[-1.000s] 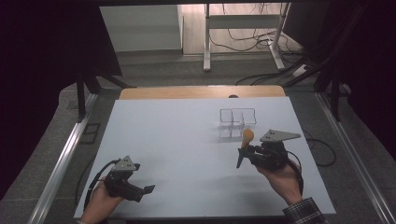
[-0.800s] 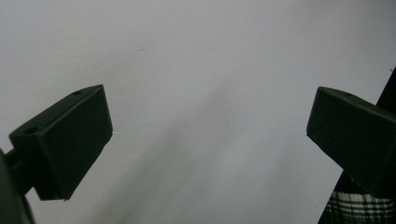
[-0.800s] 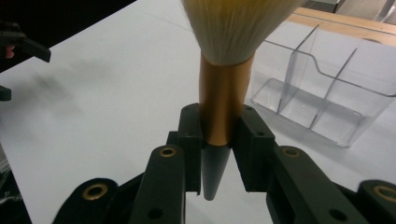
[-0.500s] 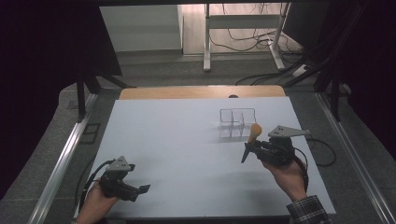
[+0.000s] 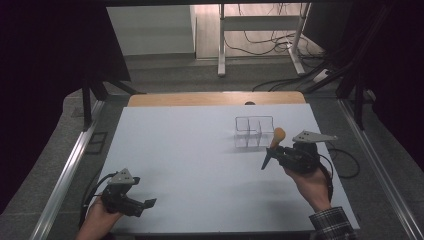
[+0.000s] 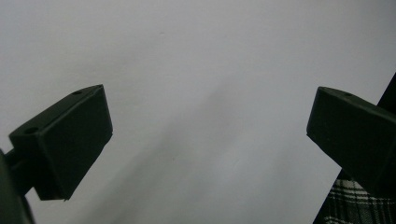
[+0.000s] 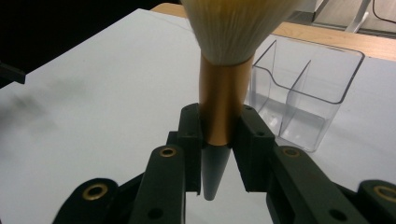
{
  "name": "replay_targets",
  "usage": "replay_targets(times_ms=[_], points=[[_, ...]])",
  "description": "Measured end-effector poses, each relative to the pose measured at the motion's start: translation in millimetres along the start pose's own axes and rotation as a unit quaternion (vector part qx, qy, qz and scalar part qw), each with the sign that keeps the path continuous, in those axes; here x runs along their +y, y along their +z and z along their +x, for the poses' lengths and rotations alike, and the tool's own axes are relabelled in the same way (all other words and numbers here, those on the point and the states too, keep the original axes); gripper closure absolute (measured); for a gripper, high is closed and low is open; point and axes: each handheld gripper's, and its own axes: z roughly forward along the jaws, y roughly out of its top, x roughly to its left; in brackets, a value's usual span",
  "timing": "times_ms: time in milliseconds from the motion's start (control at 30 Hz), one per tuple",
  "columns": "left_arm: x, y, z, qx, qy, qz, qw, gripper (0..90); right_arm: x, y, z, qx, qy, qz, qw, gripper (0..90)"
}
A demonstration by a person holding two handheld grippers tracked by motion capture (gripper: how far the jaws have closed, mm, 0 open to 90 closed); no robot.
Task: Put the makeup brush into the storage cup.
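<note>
**Brush in the grip, organiser one short move away**

My right gripper pinches a makeup brush by its golden ferrule, jaws pressed on either side of it, with the pointed grey handle tip hanging below and the pale bristles standing up toward the far side. I hold it lifted off the white table, just near and right of the clear divided organiser, which stands toward the far right of the table and looks empty in the right gripper view. My left gripper rests at the near left corner, jaws spread wide with nothing between them. By my reckoning the pickup is done; what remains is to carry the brush over a compartment, lower it in and let go.
</note>
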Motion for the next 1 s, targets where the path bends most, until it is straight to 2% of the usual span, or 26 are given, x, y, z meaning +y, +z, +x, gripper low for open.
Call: replay_targets(times_ms=[433,1000], points=[[-5.2,-4.9,3.4,0.007,-0.005,-0.002,1.0,0.6,5.3,1.2,-5.7,0.007,0.009,-0.008,0.9999,73.3],[-12.0,-9.2,8.3,0.015,-0.015,-0.004,0.9998,0.6,16.7,0.8,-22.6,-0.005,0.019,-0.019,0.9996,73.3]])
